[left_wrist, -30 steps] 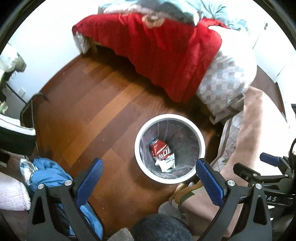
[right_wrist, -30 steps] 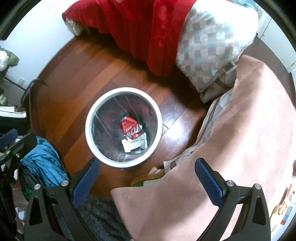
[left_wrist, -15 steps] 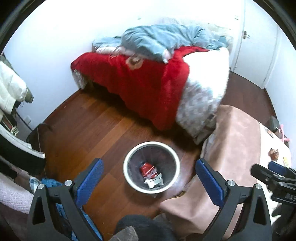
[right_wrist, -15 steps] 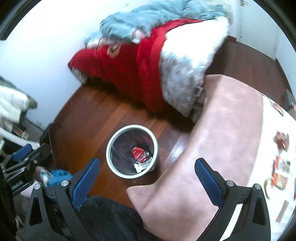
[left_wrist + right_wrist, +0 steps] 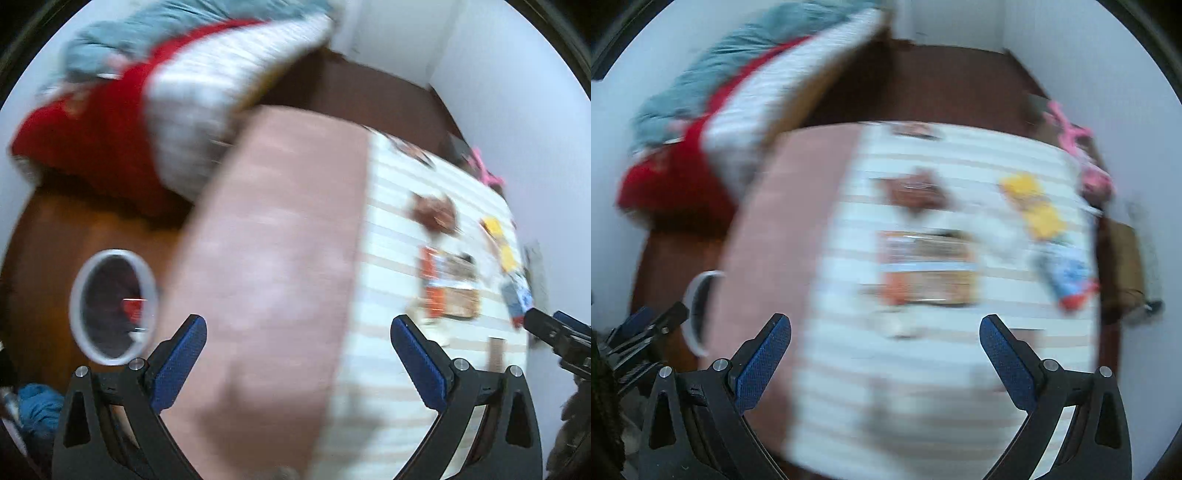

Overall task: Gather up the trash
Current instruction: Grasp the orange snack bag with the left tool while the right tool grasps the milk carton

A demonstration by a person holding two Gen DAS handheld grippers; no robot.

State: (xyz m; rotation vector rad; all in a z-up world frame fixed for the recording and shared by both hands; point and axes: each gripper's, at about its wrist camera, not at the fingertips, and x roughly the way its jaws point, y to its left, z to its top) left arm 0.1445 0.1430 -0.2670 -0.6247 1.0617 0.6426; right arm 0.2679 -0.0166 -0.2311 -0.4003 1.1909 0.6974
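Both views are motion-blurred. A white-rimmed trash bin point(image 5: 112, 306) stands on the wood floor at the left, with a red can point(image 5: 132, 308) inside; its rim shows in the right wrist view point(image 5: 698, 306). Several wrappers lie on a striped table cloth point(image 5: 923, 369): an orange-brown packet point(image 5: 929, 269), a brown wrapper point(image 5: 914, 190), a yellow one point(image 5: 1034, 205) and a blue-red one point(image 5: 1067, 277). The orange-brown packet also shows in the left wrist view point(image 5: 448, 282). My left gripper point(image 5: 298, 365) is open and empty above the table. My right gripper point(image 5: 884, 363) is open and empty above the cloth.
A pink cloth point(image 5: 273, 258) covers the table's left part. A bed with a red blanket point(image 5: 92, 136) and blue bedding stands behind. A pink object point(image 5: 1082, 162) lies at the table's far right corner. Blue clothing point(image 5: 35, 402) lies on the floor at lower left.
Both grippers have swung up and to the right, from above the bin to above the table. The bin has slid to the left edge of both views. Both stay open.
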